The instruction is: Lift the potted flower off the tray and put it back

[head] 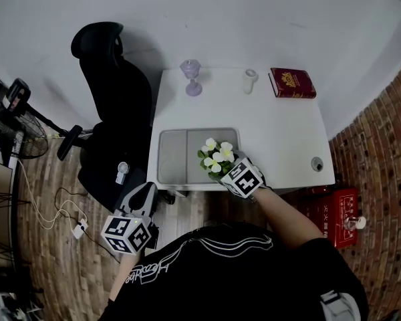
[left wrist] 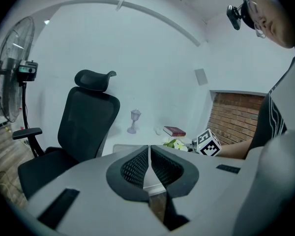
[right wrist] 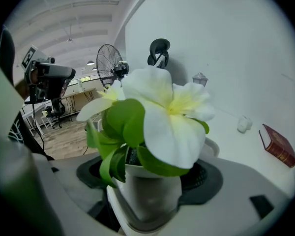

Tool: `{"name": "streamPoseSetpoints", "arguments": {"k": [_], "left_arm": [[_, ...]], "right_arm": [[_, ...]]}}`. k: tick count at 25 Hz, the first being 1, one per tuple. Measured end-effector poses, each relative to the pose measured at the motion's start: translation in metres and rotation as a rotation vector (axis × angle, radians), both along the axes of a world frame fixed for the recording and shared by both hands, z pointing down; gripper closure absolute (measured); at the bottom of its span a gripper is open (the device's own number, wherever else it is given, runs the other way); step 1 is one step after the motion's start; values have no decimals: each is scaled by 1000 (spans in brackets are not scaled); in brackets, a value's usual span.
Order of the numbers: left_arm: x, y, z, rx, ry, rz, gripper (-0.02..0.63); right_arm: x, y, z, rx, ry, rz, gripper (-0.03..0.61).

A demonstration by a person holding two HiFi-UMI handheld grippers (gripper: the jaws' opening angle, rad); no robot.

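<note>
Flower in white ceramic pot, white blooms, green leaves (head: 217, 156): stands at right end of grey rectangular tray (head: 177, 156) on white tabletop (head: 281, 132). Right claw (head: 230, 169) straddles pot, apparently slack; withdraw straight back, sparing leaves. Left claw (left wrist: 149, 154) closed, empty.
</note>
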State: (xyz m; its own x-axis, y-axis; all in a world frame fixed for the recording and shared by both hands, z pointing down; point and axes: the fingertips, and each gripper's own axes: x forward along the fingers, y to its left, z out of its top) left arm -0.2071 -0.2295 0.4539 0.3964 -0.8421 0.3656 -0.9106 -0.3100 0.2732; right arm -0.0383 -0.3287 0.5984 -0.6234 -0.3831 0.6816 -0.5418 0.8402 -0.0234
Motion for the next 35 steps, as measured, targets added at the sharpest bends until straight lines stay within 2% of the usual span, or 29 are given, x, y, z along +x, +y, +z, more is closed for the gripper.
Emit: {"name": "streamPoseSetpoints", "arguments": {"k": [5,9,12,16,20,23,26,31,35], "left_arm": [[-3,9,-5,-10,-4,13,572],[-5,17,-14,-3,-7,33,572],[-2,35,-23,11,-2,57,571],[1,62,-32,27,9,100,572],[9,88,-38,38,41,153,572],[20,105,-42,50,60,203,572],[30,123,-47,60,84,255,571],[51,141,-59,76,142,333,572],[69,145,-74,104,186,392,572]], "right_arm": [[3,5,-7,-8,-22,20,142],[18,5,-20,42,-17,95,112],[31,18,-35,85,-35,167,112],[33,56,-69,94,-127,217,134],[15,112,-120,106,-292,188,197],[2,155,-155,138,-402,150,291],[-8,194,-176,159,-461,120,386],[-4,230,-191,120,-572,152,561],[1,241,-204,104,-628,125,577]]}}
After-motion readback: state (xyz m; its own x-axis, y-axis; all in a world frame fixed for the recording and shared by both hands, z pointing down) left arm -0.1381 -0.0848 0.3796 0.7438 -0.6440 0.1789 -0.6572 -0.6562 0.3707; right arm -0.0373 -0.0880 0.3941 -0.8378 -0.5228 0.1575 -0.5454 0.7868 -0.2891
